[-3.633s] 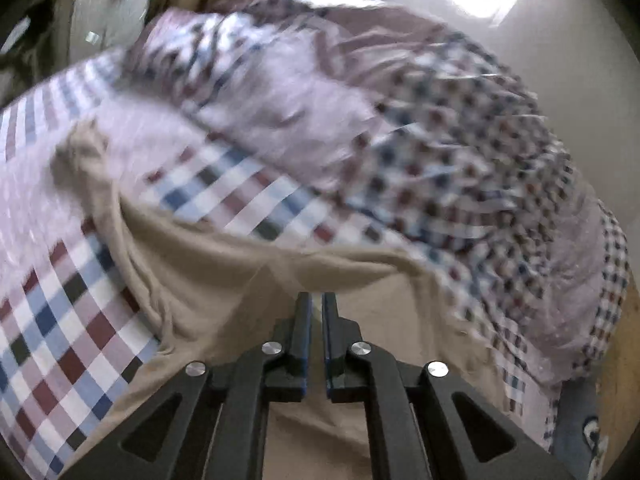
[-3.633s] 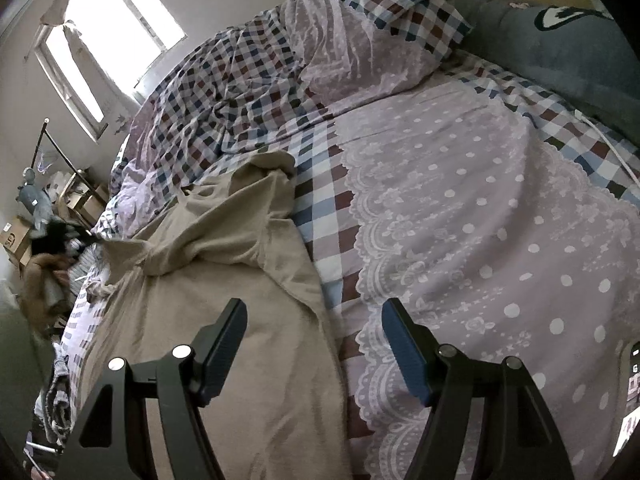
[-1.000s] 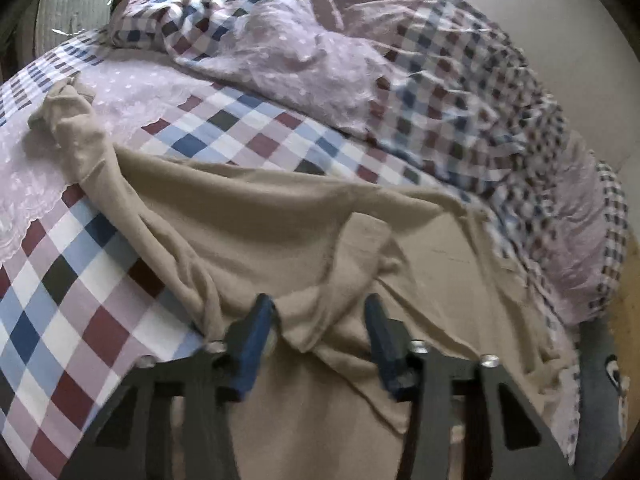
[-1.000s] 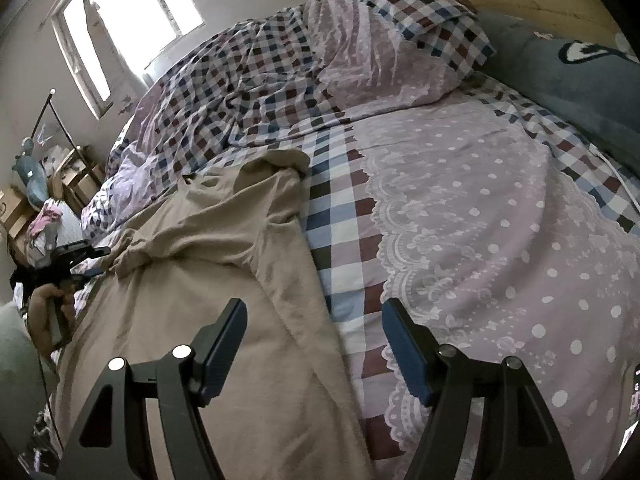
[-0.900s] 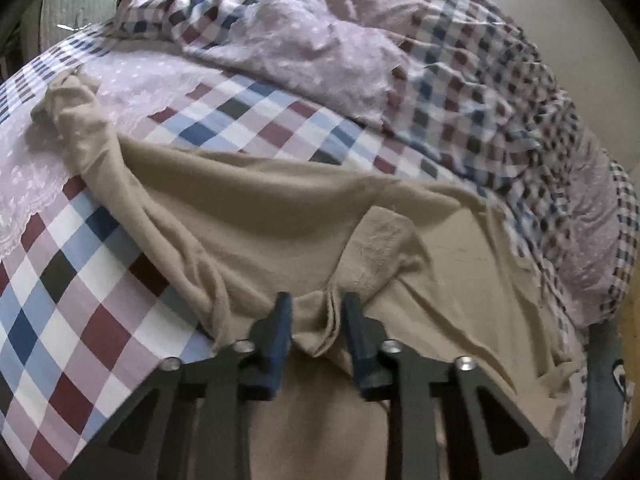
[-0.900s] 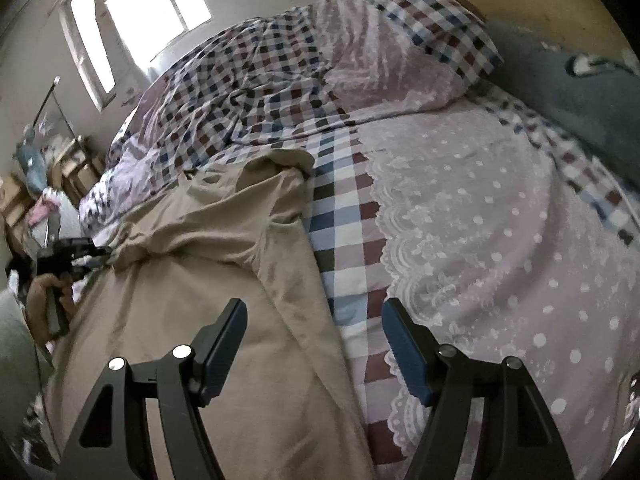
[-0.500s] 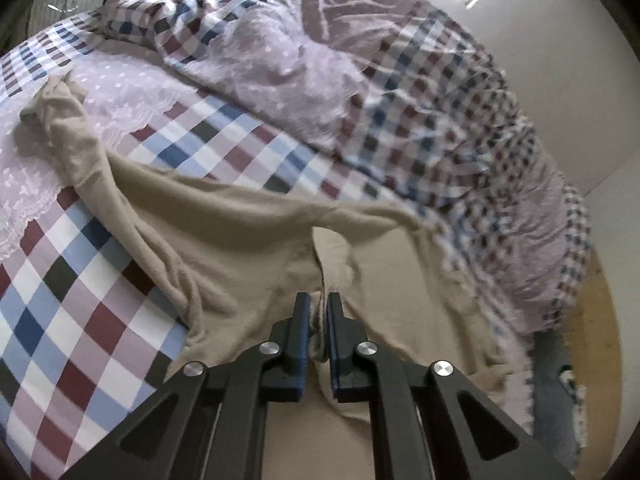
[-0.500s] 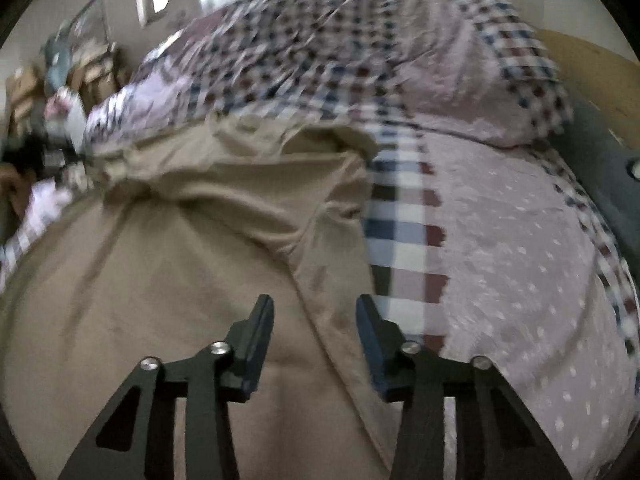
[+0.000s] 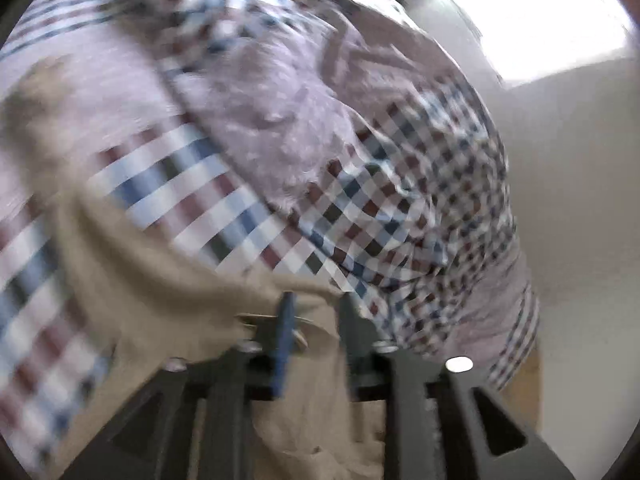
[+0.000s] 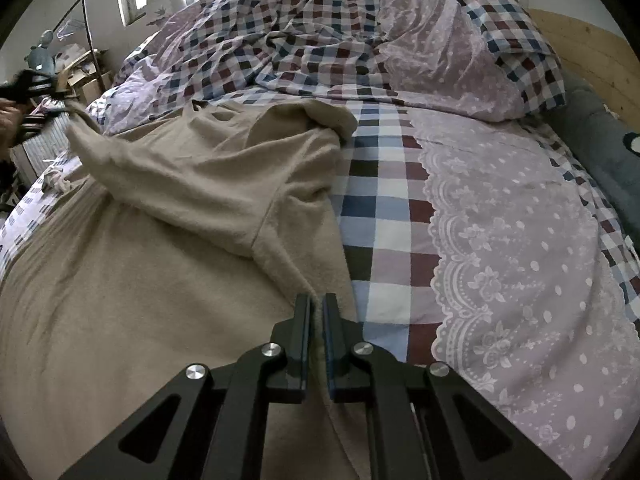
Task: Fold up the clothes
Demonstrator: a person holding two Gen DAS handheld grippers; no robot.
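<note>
A large beige garment (image 10: 152,248) lies spread over the left half of the bed. My right gripper (image 10: 316,304) is shut on its right edge, just below a sleeve seam. In the blurred left wrist view, my left gripper (image 9: 314,308) holds a fold of the beige garment (image 9: 168,296) between its fingers, with cloth draped over the left finger; the jaws stand a little apart around it. The left gripper also shows far left in the right wrist view (image 10: 24,84), lifting a corner of the garment.
The bed has a checked and lilac lace sheet (image 10: 500,240). A crumpled checked duvet (image 10: 320,40) and a pillow (image 10: 500,56) lie at the back. A grey plush cushion (image 10: 600,140) sits by the wooden headboard. Clutter stands by the window at far left.
My right gripper has closed on the garment's edge after dropping toward it. My left gripper has lifted its pinch of cloth up and away, and its view is now motion-blurred.
</note>
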